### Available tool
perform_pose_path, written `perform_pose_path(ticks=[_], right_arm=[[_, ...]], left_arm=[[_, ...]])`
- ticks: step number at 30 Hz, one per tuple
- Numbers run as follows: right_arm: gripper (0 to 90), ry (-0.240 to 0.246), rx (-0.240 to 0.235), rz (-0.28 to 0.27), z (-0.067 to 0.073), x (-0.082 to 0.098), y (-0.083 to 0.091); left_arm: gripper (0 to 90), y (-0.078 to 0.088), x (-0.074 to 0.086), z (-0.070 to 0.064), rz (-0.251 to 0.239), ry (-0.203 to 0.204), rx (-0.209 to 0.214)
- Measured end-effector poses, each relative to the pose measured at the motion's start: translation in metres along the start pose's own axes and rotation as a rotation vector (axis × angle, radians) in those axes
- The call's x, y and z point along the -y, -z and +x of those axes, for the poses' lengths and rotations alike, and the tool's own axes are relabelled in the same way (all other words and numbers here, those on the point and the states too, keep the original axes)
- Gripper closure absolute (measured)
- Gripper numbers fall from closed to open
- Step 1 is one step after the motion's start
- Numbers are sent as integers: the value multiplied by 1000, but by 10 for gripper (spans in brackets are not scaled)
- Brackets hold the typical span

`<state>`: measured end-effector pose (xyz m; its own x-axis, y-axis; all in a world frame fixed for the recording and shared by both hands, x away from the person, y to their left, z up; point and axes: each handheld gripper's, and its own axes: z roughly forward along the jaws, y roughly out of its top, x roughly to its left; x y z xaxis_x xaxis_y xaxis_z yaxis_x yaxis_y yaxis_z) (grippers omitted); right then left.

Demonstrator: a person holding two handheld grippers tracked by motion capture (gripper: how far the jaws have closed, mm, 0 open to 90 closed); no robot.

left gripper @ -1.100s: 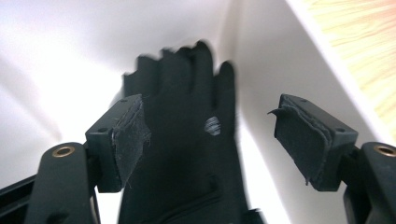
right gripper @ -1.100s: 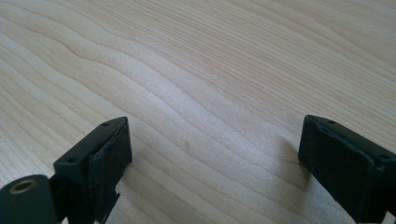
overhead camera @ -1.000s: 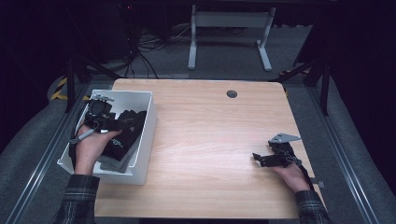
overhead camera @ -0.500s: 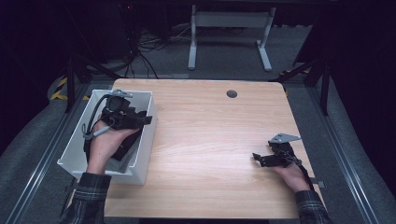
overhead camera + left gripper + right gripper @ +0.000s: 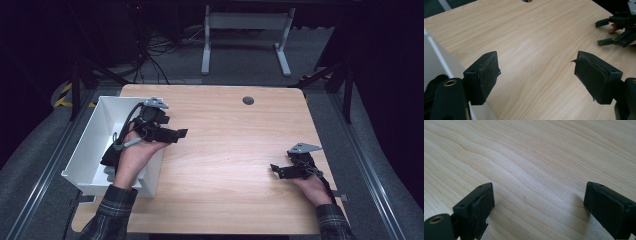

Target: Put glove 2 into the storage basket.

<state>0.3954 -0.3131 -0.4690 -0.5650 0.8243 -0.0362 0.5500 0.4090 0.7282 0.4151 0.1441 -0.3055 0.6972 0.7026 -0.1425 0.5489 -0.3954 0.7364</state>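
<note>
Leaving the white bin (image 5: 90, 145), the left gripper (image 5: 181, 133) now hovers over the desk (image 5: 235, 150), jaws spread and just opening wider, empty; the right gripper (image 5: 276, 169) rests with jaws spread.

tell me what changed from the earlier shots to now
The left tool came out of the white bin toward the table's middle; its jaws have just been opening, with nothing between them. A dark item lies in the bin. The right tool stayed put on the table, open and empty.
</note>
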Motion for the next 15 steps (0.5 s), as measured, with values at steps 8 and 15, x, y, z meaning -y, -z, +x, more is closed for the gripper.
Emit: perform_pose_path(ticks=[8, 15], right_arm=[[98, 1, -3, 1, 0, 0, 0], [98, 3, -3, 1, 0, 0, 0]], left_arm=[[201, -23, -4, -27, -4, -42, 43], [197, -43, 1, -42, 4, -61, 74]])
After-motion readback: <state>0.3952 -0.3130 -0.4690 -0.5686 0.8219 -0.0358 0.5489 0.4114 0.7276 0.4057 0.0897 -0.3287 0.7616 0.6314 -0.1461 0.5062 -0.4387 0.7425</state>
